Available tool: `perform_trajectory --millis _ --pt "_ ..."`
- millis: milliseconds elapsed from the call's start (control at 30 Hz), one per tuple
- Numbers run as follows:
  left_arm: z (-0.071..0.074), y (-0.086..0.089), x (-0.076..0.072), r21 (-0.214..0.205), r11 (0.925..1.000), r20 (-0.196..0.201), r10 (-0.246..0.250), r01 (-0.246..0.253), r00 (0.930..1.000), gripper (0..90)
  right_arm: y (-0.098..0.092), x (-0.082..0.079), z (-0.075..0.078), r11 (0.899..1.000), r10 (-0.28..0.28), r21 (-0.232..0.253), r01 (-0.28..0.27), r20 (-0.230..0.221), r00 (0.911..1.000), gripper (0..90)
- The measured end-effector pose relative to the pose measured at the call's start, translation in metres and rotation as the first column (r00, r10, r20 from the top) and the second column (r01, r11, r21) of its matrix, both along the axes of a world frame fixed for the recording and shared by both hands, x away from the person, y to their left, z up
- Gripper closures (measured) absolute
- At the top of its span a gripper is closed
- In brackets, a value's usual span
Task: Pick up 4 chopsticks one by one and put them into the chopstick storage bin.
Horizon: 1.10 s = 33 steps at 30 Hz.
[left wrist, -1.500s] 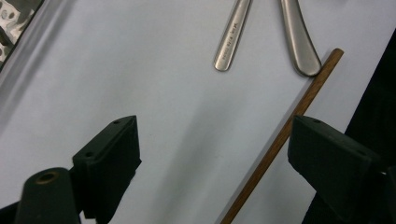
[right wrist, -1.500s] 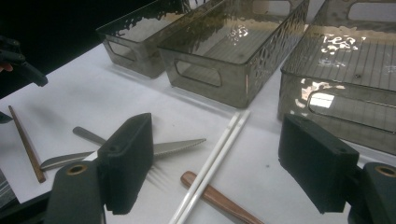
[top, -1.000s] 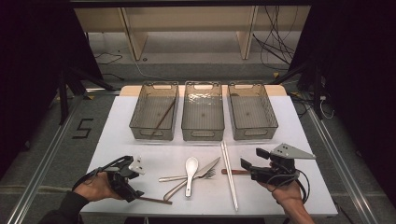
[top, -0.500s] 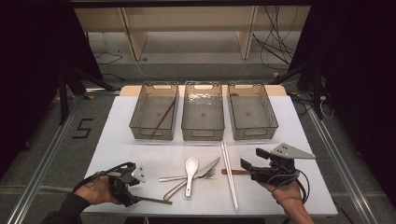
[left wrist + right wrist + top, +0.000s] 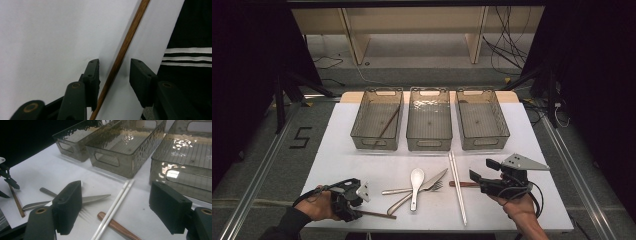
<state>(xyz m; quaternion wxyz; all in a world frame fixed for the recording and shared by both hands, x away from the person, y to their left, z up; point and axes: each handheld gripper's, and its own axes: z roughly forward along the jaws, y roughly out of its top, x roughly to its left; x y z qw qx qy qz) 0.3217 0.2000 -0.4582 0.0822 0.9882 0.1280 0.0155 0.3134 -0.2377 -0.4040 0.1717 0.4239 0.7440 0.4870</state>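
The left gripper point(image 5: 357, 202) sits at seven o'clock on the table point(image 5: 337, 165), its jaws just closing around a brown chopstick point(image 5: 119, 56) that lies by the near edge; the pads don't press it yet. Its mate already rests in the left bin point(image 5: 359, 135) at eleven o'clock. The right gripper point(image 5: 479, 180), at five o'clock, hangs wide and empty. Spoon point(image 5: 416, 180), knife point(image 5: 432, 181), fork point(image 5: 399, 202) and white chopsticks point(image 5: 457, 187) still await sorting. The lane to the bin looks open; the near edge leaves little room.
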Motion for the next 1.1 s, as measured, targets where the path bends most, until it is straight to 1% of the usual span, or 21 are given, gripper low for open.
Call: perform_trajectory --millis 100,267,367,467,533,600,633,767,933,1067,1100 --pt "-0.0014 -0.0006 -0.0005 0.006 1.0 -0.002 -0.005 0.005 1.0 63.2 0.0002 0.0001 -0.0001 1.0 0.0 0.0 0.0 -0.002 1.0 27.5" --pt "-0.0021 -0.0005 0.0005 0.023 0.9997 -0.018 -0.007 0.008 0.9998 68.9 0.0001 0.0001 -0.0001 1.0 0.0 0.0 0.0 -0.002 1.0 27.5" --pt "-0.0028 -0.0007 0.0008 0.029 0.9996 -0.026 -0.006 0.007 0.9996 70.3 0.0002 0.0001 -0.0002 1.0 0.0 0.0 0.0 -0.002 1.0 27.5" --pt "-0.0039 -0.0014 -0.0006 0.036 0.9991 -0.026 -0.02 0.02 0.9995 73.0 0.0004 0.0002 -0.0004 1.0 0.0 -0.001 0.0 -0.003 1.0 27.5" --pt "-0.0038 -0.0013 -0.0011 0.046 0.998 -0.031 -0.043 0.045 0.9986 75.5 0.0004 0.0002 -0.0003 1.0 0.001 -0.001 -0.001 -0.003 1.0 27.5" --pt "-0.0043 -0.0011 -0.0021 0.038 0.9981 -0.031 -0.047 0.048 0.9984 76.3 0.0003 0.0003 -0.0005 1.0 0.001 -0.002 -0.001 -0.003 1.0 27.5" --pt "-0.0039 -0.001 -0.0024 0.045 0.9968 -0.037 -0.064 0.066 0.9972 76.9 0.0003 0.0003 -0.0005 1.0 0.001 -0.002 -0.001 -0.003 1.0 27.5" --pt "-0.0042 -0.0008 -0.0034 0.039 0.9948 -0.042 -0.093 0.094 0.9948 79.2 0.0 0.0005 -0.0005 1.0 0.0 0.001 0.0 -0.004 1.0 27.5" --pt "-0.0041 -0.0016 -0.004 0.043 0.9918 -0.055 -0.118 0.12 0.9915 80.8 -0.0001 0.0007 -0.0007 1.0 0.002 0.006 -0.002 -0.006 1.0 27.5" --pt "-0.0043 -0.0017 -0.005 0.036 0.9911 -0.055 -0.126 0.128 0.9905 81.6 -0.0006 0.0007 -0.0005 1.0 -0.001 0.009 0.001 -0.007 1.0 27.5" --pt "-0.0042 -0.0018 -0.0051 0.038 0.9894 -0.06 -0.138 0.141 0.9886 81.9 -0.0005 0.0007 -0.0005 1.0 -0.001 0.009 0.001 -0.008 1.0 27.5"
